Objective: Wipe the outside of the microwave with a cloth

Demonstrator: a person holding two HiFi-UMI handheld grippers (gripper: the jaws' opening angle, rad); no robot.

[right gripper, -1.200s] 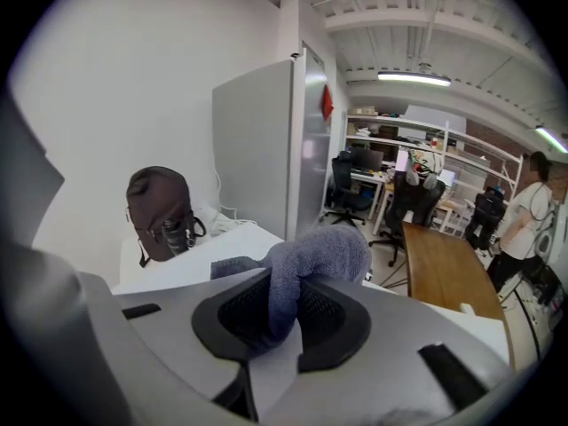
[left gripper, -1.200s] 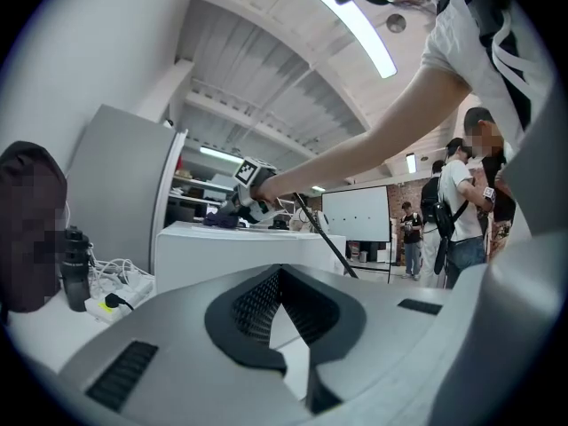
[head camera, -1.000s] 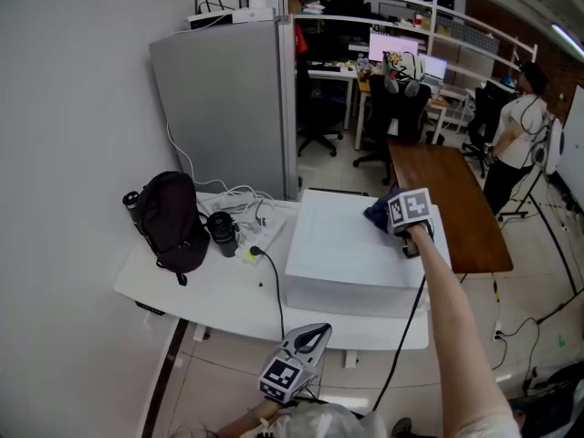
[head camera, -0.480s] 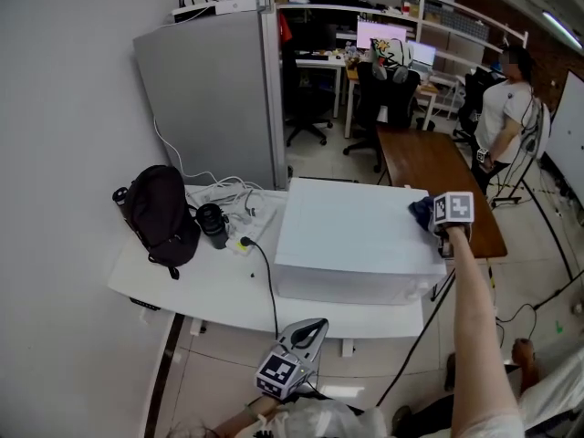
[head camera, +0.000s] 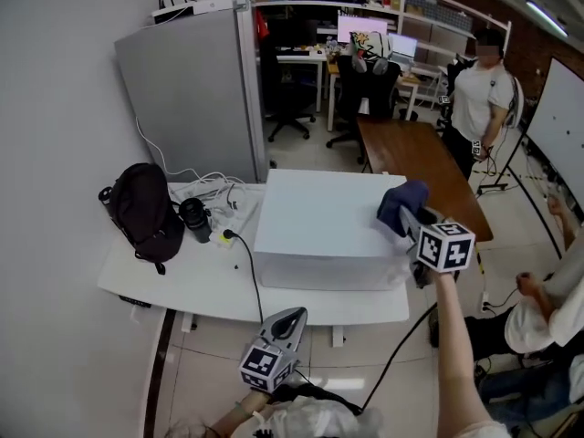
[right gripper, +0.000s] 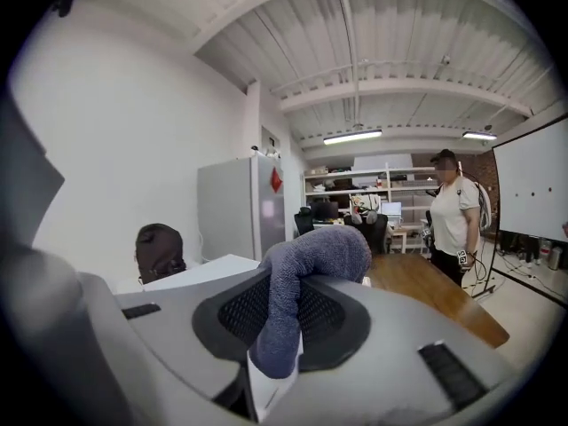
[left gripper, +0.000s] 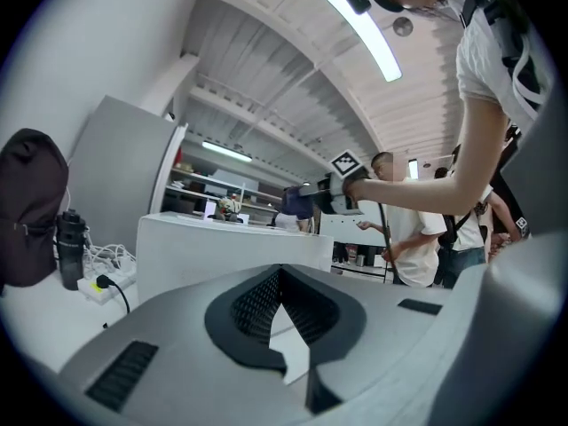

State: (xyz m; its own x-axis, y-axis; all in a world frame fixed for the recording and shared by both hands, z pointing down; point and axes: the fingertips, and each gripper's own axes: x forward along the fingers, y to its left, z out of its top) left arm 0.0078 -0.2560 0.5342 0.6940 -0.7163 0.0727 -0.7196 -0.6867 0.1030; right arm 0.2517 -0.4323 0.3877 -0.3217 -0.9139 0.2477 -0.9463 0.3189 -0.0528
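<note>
Blue cloth (head camera: 401,203) pinched in right gripper (head camera: 409,223), bulging beyond fingertips, against white microwave (head camera: 315,235) right top edge, left gripper (head camera: 294,317) jaws together, empty

The grey left gripper (head camera: 294,316) and right gripper (head camera: 408,219) each bear black-and-white square markers.

The right claw (right gripper: 282,327) fills the lower half of the view. Its jaws are closed on a blue cloth (right gripper: 311,256), which bulges up out of them and folds over toward 1 o'clock. At 10 o'clock from the cloth lies the white top of the microwave (right gripper: 200,272), with a dark backpack (right gripper: 160,248) beyond it. A grey cabinet (right gripper: 235,211) stands at 11 o'clock. At 3 o'clock a brown surface (right gripper: 444,300) stretches away. A person (right gripper: 453,216) in a white shirt stands by it, near a whiteboard (right gripper: 532,193).
</note>
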